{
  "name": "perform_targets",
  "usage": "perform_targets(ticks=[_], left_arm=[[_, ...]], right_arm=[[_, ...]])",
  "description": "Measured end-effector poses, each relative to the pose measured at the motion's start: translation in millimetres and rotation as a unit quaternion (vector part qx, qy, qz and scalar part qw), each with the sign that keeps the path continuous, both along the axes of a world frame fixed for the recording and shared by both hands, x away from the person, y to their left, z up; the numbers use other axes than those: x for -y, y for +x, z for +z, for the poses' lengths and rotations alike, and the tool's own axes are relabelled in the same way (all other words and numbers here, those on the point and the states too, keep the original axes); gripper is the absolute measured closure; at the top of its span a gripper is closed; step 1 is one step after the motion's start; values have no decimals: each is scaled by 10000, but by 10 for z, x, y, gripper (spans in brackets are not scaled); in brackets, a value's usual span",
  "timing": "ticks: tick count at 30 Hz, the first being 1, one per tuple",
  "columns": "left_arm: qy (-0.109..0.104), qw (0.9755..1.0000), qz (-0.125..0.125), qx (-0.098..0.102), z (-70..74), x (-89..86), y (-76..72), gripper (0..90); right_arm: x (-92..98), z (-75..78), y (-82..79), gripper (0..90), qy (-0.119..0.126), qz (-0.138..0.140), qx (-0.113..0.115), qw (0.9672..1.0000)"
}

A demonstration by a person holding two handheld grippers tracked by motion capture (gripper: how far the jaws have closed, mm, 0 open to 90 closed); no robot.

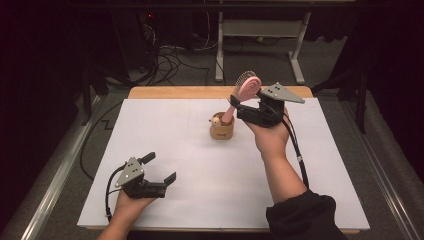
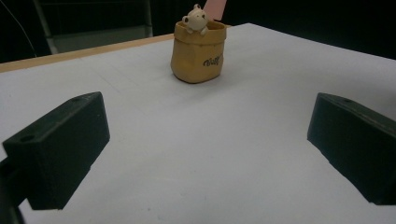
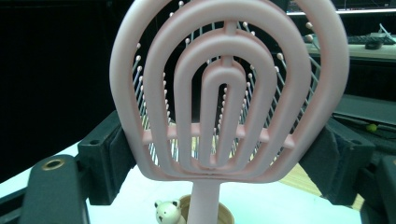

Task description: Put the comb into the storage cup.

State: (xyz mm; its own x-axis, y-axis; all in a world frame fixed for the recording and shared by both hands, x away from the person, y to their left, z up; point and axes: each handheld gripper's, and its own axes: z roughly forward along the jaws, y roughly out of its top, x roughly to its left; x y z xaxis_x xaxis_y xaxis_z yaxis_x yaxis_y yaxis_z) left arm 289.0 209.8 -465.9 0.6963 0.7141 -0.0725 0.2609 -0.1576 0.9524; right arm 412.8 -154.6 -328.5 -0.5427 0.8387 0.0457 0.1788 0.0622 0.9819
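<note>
Between the jaws of the right claw [image 1: 240,101], a pink brush [image 3: 229,93] is clamped by the sides of its head. Below the claw, the brush handle dips into a tan cup [image 1: 222,129] with a bear figure [image 3: 167,212] on its rim. Well apart, near the table's [image 1: 200,165] front edge, the left claw [image 1: 162,167] rests released, jaws wide, facing the cup.

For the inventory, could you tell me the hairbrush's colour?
Pale pink hairbrush, clearest in the right gripper view.

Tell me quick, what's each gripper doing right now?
Left gripper: open, holding nothing, resting on the table.
Right gripper: closed on the pink hairbrush, whose handle stands in the tan holder.
</note>
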Motion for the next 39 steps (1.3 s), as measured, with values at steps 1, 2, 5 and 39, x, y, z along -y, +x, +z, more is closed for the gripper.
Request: perform_targets(ticks=[1, 2, 5, 39], left_arm=[[6, 10000, -3, 1, 0, 1, -1, 0], [5, 10000, -8, 0, 0, 1, -1, 0], [4, 10000, -10, 6, 2, 0, -3, 0], [-6, 10000, 25, 7, 7, -10, -15, 0]], right_arm=[[-11, 3, 6, 204, 3, -8, -10, 10000], [-19, 6, 14, 204, -7, -4, 8, 10000], [-44, 13, 35, 204, 19, 3, 2, 10000], [-169, -336, 188, 204, -137, -153, -292, 9994]])
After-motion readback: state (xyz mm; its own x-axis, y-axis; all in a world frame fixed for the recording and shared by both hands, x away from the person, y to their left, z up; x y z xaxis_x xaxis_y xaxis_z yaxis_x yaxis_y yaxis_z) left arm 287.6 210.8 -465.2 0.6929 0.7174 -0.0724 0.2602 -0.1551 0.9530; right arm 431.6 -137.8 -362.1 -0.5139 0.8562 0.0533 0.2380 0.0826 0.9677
